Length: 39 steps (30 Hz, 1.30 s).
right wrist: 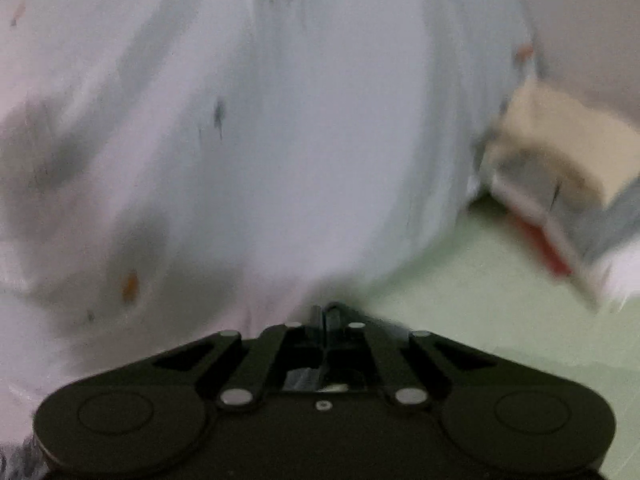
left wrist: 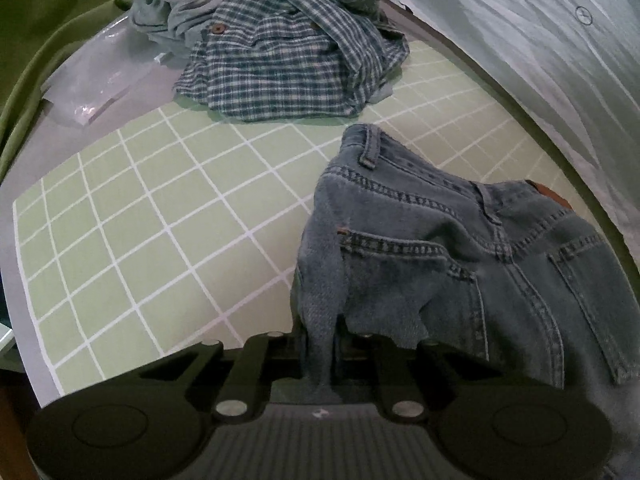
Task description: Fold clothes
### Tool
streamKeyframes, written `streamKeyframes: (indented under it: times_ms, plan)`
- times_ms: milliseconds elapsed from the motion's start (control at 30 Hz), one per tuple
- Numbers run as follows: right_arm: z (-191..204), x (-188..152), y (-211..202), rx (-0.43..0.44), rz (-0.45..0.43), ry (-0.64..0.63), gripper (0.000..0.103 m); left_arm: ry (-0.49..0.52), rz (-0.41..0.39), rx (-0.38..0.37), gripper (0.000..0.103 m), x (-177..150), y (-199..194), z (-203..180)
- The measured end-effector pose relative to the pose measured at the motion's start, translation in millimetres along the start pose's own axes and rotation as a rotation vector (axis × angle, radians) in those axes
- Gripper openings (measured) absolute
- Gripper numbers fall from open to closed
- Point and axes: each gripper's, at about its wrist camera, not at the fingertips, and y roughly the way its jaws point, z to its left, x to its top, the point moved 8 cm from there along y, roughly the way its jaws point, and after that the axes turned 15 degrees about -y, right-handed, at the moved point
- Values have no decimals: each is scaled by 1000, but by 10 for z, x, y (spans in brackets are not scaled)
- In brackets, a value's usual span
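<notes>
Left gripper (left wrist: 320, 344) clamped on jeans (left wrist: 460, 256), partly folded. Right gripper (right wrist: 326, 316) together, seemingly empty; view blurred. Plaid shirt (left wrist: 288, 56), upper centre, still crumpled.

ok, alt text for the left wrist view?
The left gripper is shut on a fold of blue denim jeans, held above a green grid mat. Behind lie a crumpled plaid shirt and a clear plastic bag; white fabric fills the right edge.
</notes>
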Motion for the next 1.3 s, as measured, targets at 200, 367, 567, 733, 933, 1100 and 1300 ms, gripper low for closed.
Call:
streamKeyframes:
  times_ms: [200, 367, 567, 733, 933, 1100, 1300]
  plan:
    - [-139, 85, -19, -43, 3, -44, 1, 8, 12, 17, 19, -24, 22, -17]
    - [-201, -85, -11, -79, 45, -46, 1, 81, -58, 56, 35, 70, -133, -89]
    - [-356, -470, 35, -112, 151, -29, 1, 130, -145, -65, 67, 277, -432, -578]
    - [-535, -770, 99, -136, 233, 35, 2, 183, -70, -254, 78, 188, -409, -1334]
    - [-682, -1004, 165, -166, 295, 61, 2, 315, 53, -269, 86, -183, -47, -2002]
    - [-789, -1306, 254, -186, 386, 76, 2, 395, 87, -133, 55, -415, 335, -1919]
    - [-781, -1725, 532, -173, 512, 109, 2, 344, 80, -129, 29, -291, 520, -1832]
